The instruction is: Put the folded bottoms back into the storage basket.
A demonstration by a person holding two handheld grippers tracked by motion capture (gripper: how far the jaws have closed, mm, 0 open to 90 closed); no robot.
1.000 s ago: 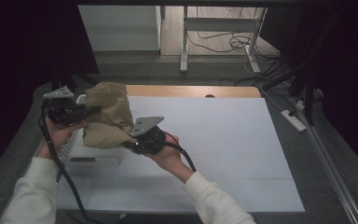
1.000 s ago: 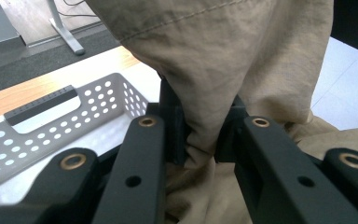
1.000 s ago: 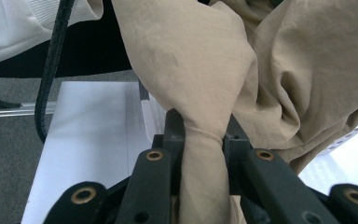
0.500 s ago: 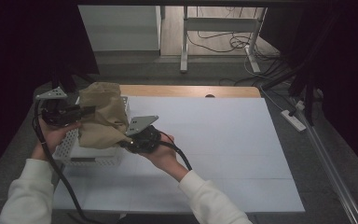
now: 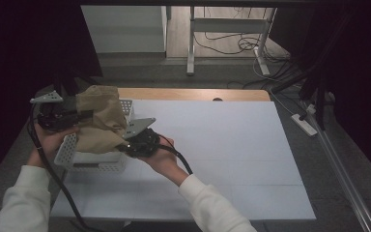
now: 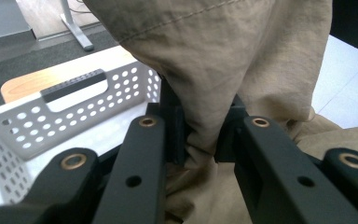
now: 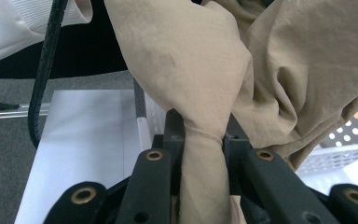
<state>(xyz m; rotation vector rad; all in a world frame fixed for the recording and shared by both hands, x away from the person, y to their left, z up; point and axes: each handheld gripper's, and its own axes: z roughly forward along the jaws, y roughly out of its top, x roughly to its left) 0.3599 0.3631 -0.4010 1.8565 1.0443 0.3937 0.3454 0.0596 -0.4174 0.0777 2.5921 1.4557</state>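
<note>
At the table's left edge the left gripper [image 5: 79, 116] had its jaws clamped on a fold of the tan cloth [image 5: 99, 123], which bunched up just ahead of it. Below that gripper stood a white perforated basket [image 5: 94, 162], its handled wall [image 6: 74, 91] just beyond the jaws on their left. To the cloth's right, the right gripper [image 5: 125, 145] pinched another twisted fold [image 7: 203, 140], so the cloth hung between both grippers above the basket.

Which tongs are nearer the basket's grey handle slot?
Left. The left tongs hold the tan cloth above the basket, nearer its handle slot; the right tongs grip at the basket's opposite side.
</note>
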